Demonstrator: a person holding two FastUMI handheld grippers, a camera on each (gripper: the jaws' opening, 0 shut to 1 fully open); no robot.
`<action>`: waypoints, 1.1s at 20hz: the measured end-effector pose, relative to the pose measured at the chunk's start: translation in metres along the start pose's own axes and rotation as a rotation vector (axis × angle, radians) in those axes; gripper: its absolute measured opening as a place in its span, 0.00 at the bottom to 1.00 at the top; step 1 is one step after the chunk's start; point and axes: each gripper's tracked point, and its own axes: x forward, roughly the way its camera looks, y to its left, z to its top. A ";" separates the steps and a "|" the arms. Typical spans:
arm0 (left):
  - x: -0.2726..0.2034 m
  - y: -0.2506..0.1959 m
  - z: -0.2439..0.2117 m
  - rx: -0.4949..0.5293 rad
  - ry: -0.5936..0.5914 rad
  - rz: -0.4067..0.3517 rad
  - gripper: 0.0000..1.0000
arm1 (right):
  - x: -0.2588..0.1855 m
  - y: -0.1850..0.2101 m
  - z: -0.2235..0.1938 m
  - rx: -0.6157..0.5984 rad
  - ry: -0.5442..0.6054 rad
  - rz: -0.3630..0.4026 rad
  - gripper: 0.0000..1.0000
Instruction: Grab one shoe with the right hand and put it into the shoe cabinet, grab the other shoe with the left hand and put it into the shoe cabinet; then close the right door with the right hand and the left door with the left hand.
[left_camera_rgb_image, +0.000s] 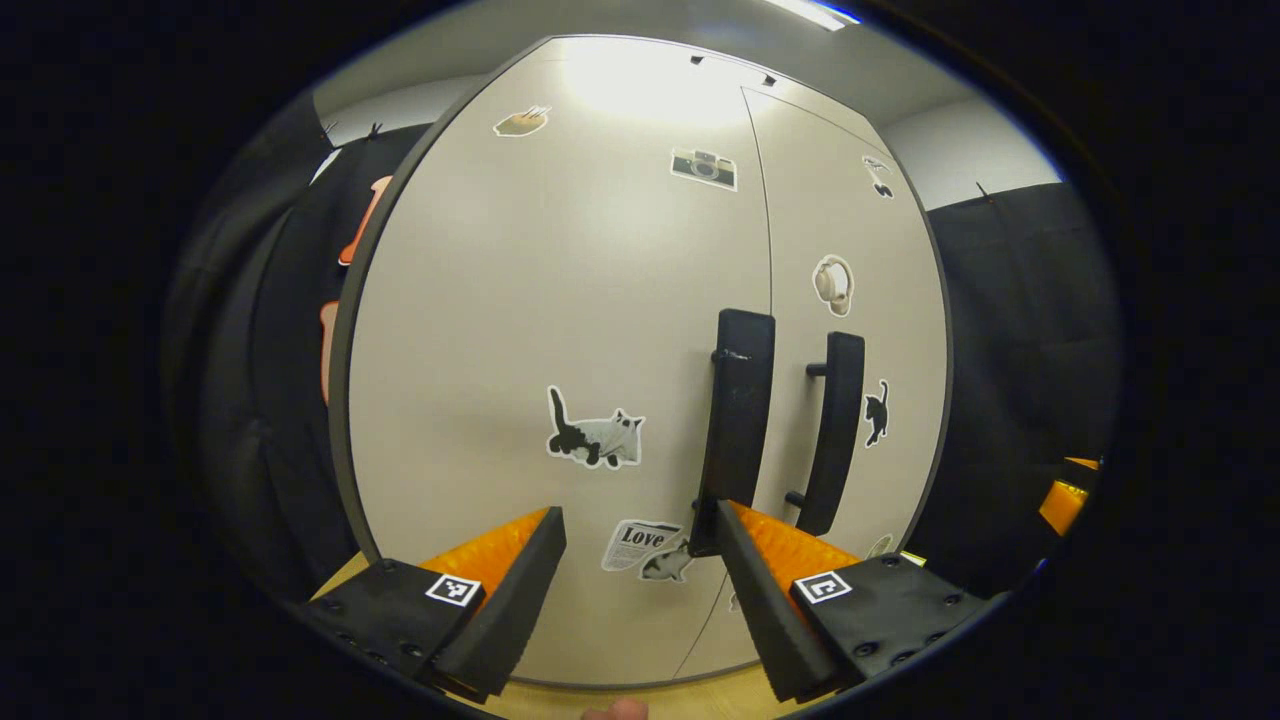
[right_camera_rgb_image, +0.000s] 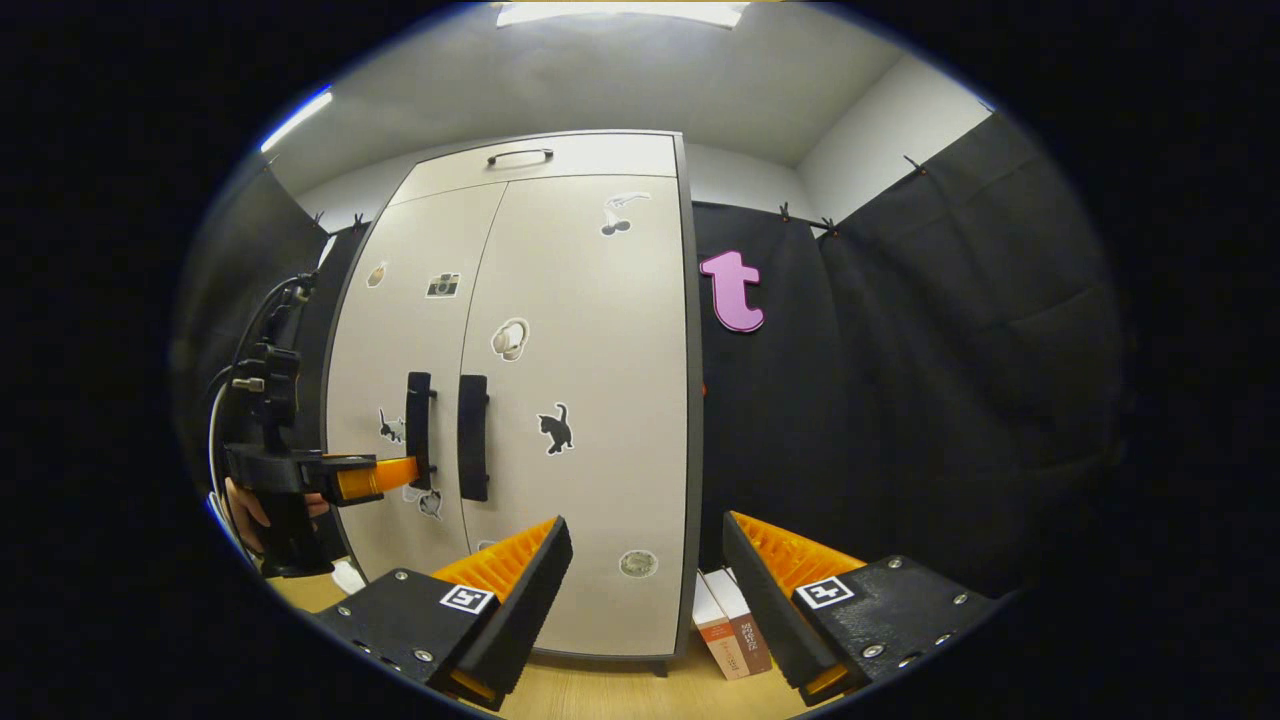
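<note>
Shoe cabinet (right_camera_rgb_image: 520, 400) stands with both doors flush ahead of the left hand-held gripper (left_camera_rgb_image: 640, 540), whose fingers are spread, empty, near the left door handle (left_camera_rgb_image: 738, 430), apparently finishing the push; the right hand-held gripper (right_camera_rgb_image: 645, 545) is spread too.

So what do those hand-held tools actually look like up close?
Each tool ends in two wedge-shaped fingers with ribbed inner faces, set on blocky bodies fastened with small screws. Every finger block carries a small square black-and-white marker. In the right gripper view, the left tool sits on a black pistol-style handle held by a hand, with cables looping up from the top. The right tool has the same build.
</note>
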 end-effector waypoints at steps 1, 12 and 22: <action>-0.007 0.001 0.002 -0.002 -0.011 0.005 0.97 | -0.001 0.001 0.000 0.002 -0.001 0.003 0.94; -0.106 0.045 0.032 0.104 -0.109 0.125 0.96 | -0.023 0.042 -0.015 0.029 0.014 0.076 0.94; -0.167 0.067 -0.003 0.060 -0.096 0.216 0.96 | -0.030 0.073 -0.050 0.066 0.071 0.105 0.94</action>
